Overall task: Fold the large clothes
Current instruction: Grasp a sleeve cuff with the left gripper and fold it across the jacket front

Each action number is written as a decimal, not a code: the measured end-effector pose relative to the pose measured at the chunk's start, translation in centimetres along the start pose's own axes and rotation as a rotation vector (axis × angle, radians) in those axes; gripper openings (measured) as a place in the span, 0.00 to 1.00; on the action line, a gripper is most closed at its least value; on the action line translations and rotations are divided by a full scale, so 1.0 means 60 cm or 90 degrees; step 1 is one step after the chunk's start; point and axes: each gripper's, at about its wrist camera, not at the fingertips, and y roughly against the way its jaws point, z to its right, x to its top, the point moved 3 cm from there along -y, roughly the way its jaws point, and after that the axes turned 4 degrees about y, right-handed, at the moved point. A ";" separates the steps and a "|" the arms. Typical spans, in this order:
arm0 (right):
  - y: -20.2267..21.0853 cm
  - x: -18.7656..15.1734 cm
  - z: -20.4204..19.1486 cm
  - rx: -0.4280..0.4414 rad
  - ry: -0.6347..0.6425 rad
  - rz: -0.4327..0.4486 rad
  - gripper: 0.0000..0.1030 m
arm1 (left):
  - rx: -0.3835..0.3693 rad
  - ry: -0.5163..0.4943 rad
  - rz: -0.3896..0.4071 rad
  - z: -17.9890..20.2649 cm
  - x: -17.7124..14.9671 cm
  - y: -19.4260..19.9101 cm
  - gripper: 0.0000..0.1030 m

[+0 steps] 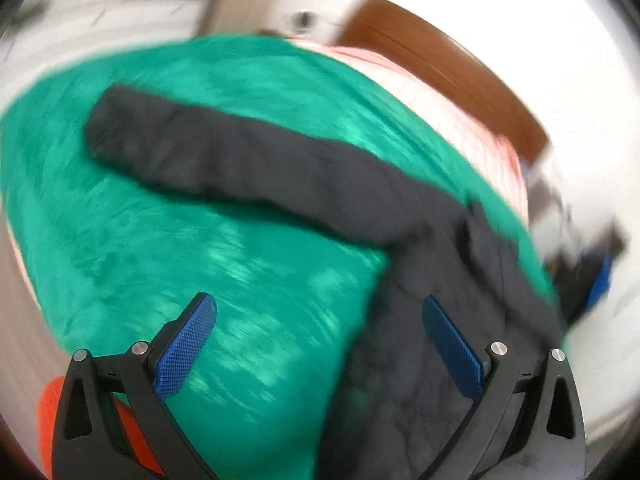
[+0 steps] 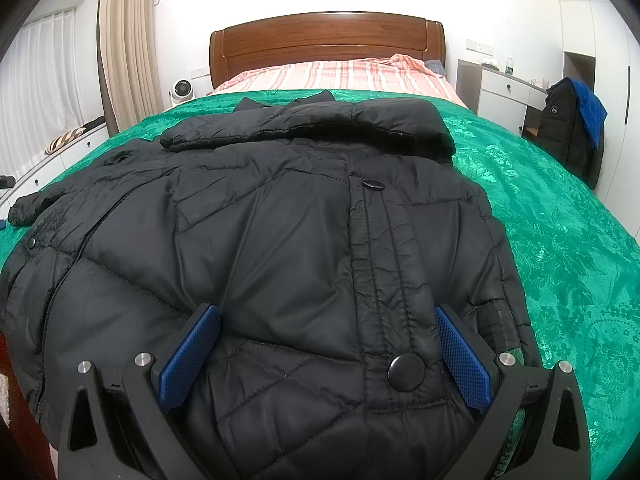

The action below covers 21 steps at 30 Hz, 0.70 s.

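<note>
A large black quilted jacket [image 2: 280, 240] lies face up on a green bedspread [image 2: 560, 208], collar toward the headboard, one sleeve folded across its chest near the collar. My right gripper [image 2: 328, 344] hangs open just above the jacket's lower hem, its blue pads [image 2: 464, 360] either side of the button placket. The left wrist view is motion-blurred: my left gripper [image 1: 320, 340] is open over the bedspread [image 1: 160, 220], beside the jacket's body, with the other black sleeve [image 1: 224, 152] stretched out to the left on the green cloth. Nothing is held by either gripper.
A wooden headboard [image 2: 328, 40] and striped pink sheet [image 2: 340, 76] lie beyond the jacket. A white cabinet [image 2: 504, 96] and a chair with dark and blue clothes [image 2: 576, 128] stand at the right. Curtains [image 2: 128, 40] and a small fan [image 2: 182, 90] are at the left. Something orange [image 1: 52, 412] shows low left.
</note>
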 end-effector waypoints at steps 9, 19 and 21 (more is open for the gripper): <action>-0.001 -0.002 -0.003 -0.016 0.007 0.002 0.99 | 0.052 0.225 0.029 -0.223 0.160 -0.070 0.99; 0.000 -0.004 -0.005 -0.021 0.009 0.007 1.00 | 0.109 0.123 0.094 -0.152 0.257 -0.081 0.10; 0.000 -0.004 -0.005 -0.021 0.010 0.006 1.00 | 0.088 0.035 0.129 -0.048 0.287 -0.041 0.10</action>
